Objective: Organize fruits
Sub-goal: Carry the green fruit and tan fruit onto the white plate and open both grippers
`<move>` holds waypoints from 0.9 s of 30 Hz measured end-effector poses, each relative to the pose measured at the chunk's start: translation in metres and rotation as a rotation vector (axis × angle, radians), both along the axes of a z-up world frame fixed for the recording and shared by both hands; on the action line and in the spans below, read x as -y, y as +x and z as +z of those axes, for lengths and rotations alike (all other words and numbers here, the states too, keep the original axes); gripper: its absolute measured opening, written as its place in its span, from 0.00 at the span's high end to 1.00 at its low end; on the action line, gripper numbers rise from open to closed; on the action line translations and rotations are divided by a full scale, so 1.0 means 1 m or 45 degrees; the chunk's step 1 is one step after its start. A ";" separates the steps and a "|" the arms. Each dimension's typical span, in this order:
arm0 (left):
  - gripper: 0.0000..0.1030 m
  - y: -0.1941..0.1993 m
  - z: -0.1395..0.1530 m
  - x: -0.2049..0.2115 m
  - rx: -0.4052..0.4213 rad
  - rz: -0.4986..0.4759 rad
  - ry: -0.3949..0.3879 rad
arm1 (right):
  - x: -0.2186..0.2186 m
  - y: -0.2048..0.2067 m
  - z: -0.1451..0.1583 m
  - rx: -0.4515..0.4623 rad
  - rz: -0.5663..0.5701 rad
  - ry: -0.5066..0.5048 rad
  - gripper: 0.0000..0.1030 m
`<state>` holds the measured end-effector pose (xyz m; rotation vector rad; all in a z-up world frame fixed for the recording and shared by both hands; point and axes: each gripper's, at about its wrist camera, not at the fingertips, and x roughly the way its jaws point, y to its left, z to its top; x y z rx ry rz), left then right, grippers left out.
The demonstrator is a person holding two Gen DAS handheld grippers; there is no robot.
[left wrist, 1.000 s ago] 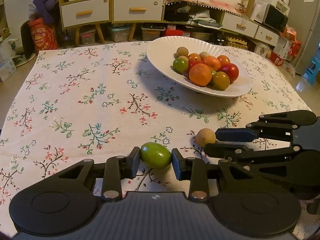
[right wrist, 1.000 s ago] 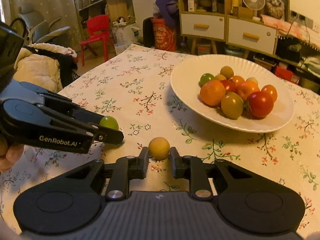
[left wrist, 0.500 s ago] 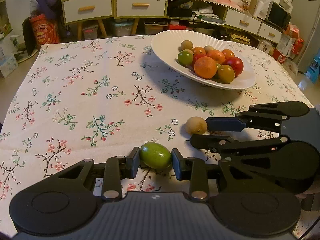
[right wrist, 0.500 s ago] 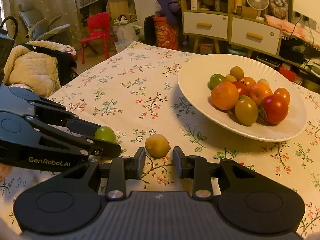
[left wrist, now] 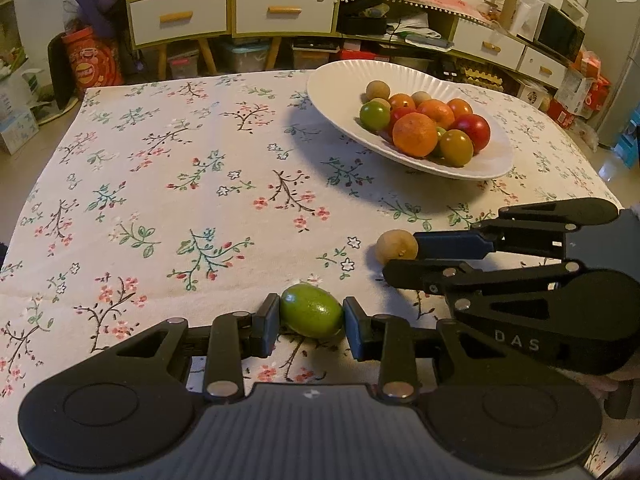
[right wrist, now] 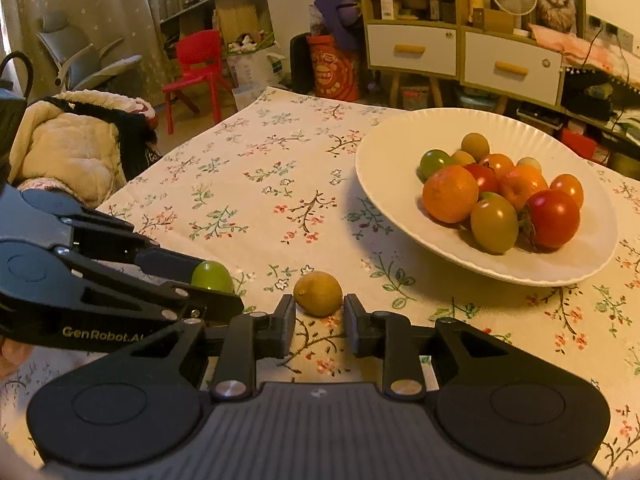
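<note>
Most fruit fills the plate (left wrist: pixel 332 92); 2 remain near the table's front edge: left gripper (left wrist: pixel 311 322) clamps the green fruit (left wrist: pixel 311 316), right gripper (right wrist: pixel 319 316) brackets the tan fruit (right wrist: pixel 318 293), ungripped.

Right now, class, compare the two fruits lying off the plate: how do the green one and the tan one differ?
The green fruit is oval and glossy; the tan fruit is rounder and dull. The left gripper is shut on the green fruit; the right gripper is open, fingers either side of the tan fruit without touching. Both are small and lie outside the white plate.
</note>
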<state>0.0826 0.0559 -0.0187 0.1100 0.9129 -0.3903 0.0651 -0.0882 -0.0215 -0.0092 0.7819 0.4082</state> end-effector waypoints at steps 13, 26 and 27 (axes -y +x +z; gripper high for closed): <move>0.74 0.000 0.000 0.000 0.002 -0.009 0.000 | -0.008 0.000 0.000 0.048 0.029 -0.034 0.77; 0.74 0.001 0.020 0.019 0.057 -0.029 -0.089 | 0.022 -0.016 0.021 0.072 -0.025 -0.028 0.77; 0.74 0.001 0.022 0.021 0.065 -0.030 -0.101 | 0.024 -0.016 0.024 0.075 -0.032 -0.026 0.77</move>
